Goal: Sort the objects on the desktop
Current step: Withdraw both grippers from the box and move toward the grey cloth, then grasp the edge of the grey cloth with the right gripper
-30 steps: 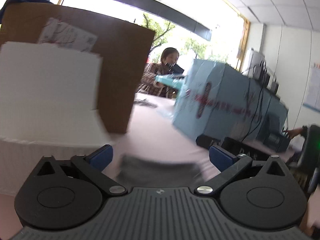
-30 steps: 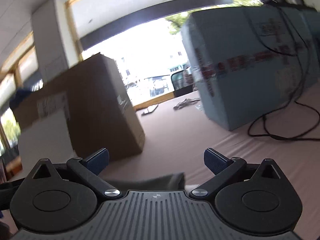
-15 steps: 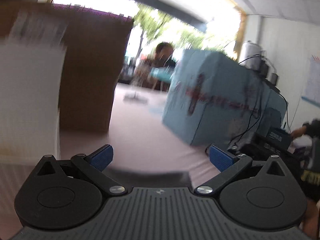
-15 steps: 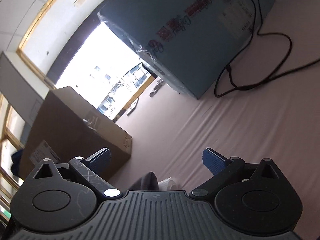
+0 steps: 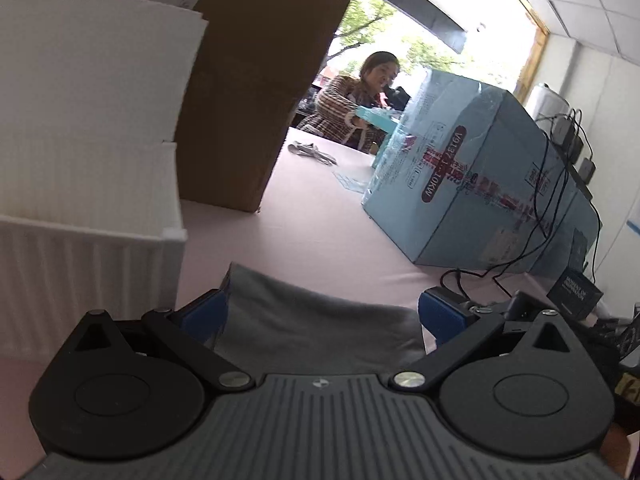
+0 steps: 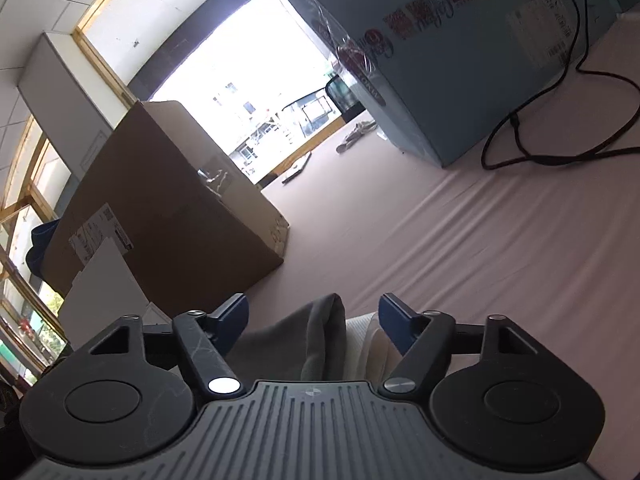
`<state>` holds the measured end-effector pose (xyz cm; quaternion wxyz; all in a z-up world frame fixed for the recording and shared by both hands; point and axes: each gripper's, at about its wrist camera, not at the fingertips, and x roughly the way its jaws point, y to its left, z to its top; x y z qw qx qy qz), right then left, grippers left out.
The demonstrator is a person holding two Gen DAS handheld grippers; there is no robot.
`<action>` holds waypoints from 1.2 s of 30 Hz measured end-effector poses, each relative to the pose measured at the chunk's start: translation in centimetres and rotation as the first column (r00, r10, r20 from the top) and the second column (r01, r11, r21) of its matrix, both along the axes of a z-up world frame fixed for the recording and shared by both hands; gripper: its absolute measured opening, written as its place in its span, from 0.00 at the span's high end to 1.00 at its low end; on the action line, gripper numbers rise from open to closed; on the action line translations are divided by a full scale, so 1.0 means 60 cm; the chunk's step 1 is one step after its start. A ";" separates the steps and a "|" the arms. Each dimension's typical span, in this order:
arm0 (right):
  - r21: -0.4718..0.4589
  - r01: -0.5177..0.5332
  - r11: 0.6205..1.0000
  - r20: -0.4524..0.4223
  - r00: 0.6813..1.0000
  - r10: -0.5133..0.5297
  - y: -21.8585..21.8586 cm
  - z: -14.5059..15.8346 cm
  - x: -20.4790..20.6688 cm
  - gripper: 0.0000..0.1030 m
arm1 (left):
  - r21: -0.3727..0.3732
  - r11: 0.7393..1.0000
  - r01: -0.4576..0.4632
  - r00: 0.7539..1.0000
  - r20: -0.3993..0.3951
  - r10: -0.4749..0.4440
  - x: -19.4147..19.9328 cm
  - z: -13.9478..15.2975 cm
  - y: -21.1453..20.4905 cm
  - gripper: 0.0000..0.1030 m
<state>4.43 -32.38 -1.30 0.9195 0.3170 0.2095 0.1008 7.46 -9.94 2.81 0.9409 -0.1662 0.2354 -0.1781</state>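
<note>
Pink worktop (image 5: 320,232) spreads wide, and on its far left sits the brown cardboard box (image 5: 256,92), closed, a shipping label on its upper face. Far right — the light blue carton (image 5: 472,184), wrapped in clear film with red print across it, black cables (image 5: 560,200) draped down its side and trailing over the worktop. What either box holds cannot be seen. Near left stands the white corrugated bin (image 5: 84,216), ribbed walls, tall back panel rising behind it; its inside is out of sight from this angle. A person in a plaid top (image 5: 352,108) is at the far end of the worktop, beyond the boxes.

Now the task's thing: the grey cloth (image 5: 316,320), soft and matte, lies on the worktop just right of the bin, right in front of the left claw (image 5: 322,314). That claw's blue pads stand wide apart with the cloth spread between them — whether they touch it cannot be told.

From the right wrist view, the right claw (image 6: 314,320) is also spread apart, tilted, the grey cloth (image 6: 304,340) bunched in a fold between its fingers, and a white ribbed roll (image 6: 366,344) just beside the cloth on the right.
</note>
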 end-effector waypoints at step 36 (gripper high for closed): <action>-0.165 -0.104 0.981 -0.103 0.991 0.088 0.028 -0.002 0.005 0.93 | -0.079 0.997 0.019 0.985 -0.171 -0.032 0.025 -0.023 0.012 0.00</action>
